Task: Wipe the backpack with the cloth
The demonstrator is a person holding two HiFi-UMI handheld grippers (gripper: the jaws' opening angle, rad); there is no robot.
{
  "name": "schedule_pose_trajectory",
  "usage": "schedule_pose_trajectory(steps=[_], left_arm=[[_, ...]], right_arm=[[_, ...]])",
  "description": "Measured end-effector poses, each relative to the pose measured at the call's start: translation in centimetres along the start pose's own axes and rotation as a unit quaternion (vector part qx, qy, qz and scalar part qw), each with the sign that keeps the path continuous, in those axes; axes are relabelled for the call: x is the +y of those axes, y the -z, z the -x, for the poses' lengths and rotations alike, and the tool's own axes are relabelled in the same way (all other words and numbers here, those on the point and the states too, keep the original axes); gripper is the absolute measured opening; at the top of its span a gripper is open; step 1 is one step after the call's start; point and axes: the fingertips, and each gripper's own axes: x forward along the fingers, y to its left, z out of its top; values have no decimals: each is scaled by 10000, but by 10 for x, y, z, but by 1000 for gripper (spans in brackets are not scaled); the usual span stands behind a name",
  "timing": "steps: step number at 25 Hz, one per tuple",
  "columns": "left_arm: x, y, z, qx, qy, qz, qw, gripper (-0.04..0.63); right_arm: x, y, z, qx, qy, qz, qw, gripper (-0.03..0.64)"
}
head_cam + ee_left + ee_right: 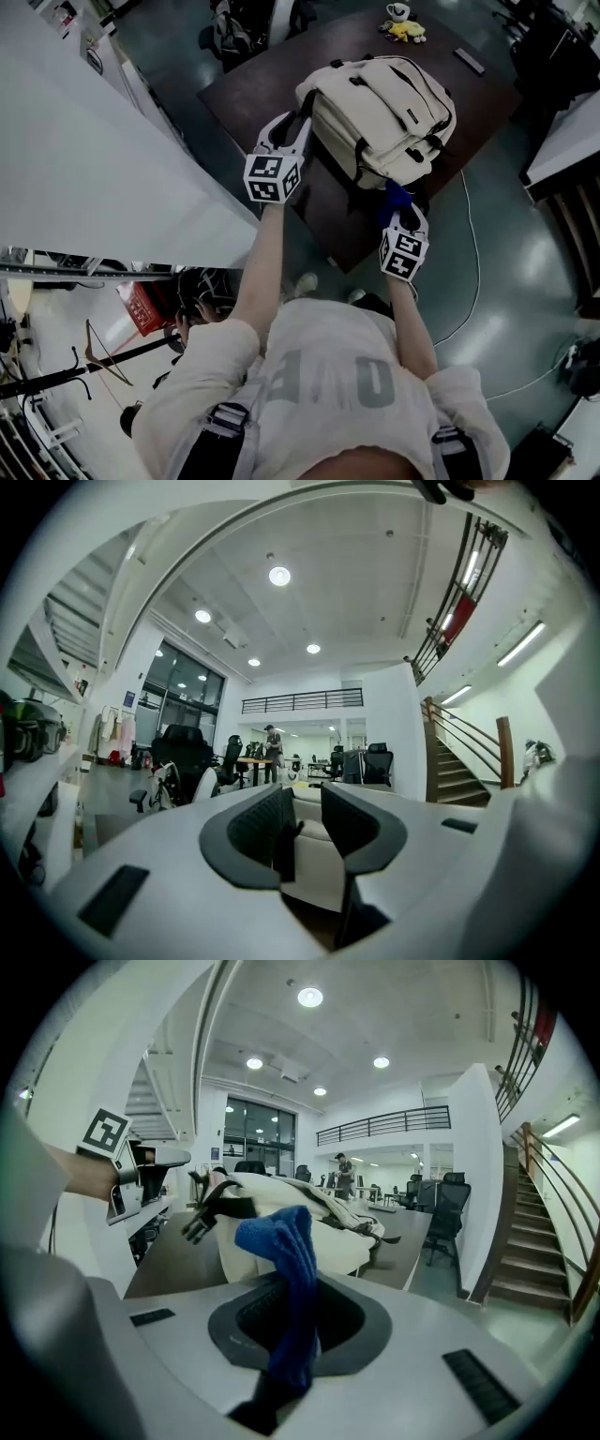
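Your right gripper [298, 1326] is clenched on a blue terry cloth [286, 1241] that sticks up out of its jaws, just beside the near end of the cream fabric backpack [384, 112]. The bag lies flat on the dark brown table [253, 84]. Your left gripper [302, 822] is released at the bag's left side, jaws apart, with cream fabric showing between them.

The head view looks steeply down from above the person onto the left gripper [289, 131], the right gripper [403, 214] and the backpack [380, 117] on the table [248, 94]. Each gripper view sits low behind its own jaws, close to the backpack, facing across the room. The right one looks past its cloth [286, 1269]. All three views share the backpack.
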Motion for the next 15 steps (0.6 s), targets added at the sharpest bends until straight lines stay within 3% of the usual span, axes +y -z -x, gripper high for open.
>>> schedule_pose_trajectory(steps=[3,6,15], left_arm=[[-22,8,13,64,-303,108,9995,114],[-48,17,26,192,-625,170,9977,3],[-136,16,27,257,-690,380,9966,3]], right_arm=[[-24,0,11,-72,-290,-51,9995,43],[-37,-8,12,-160,-657,-76,9977,43],[-55,-81,-3,-869,-1355,-617,9850,43]])
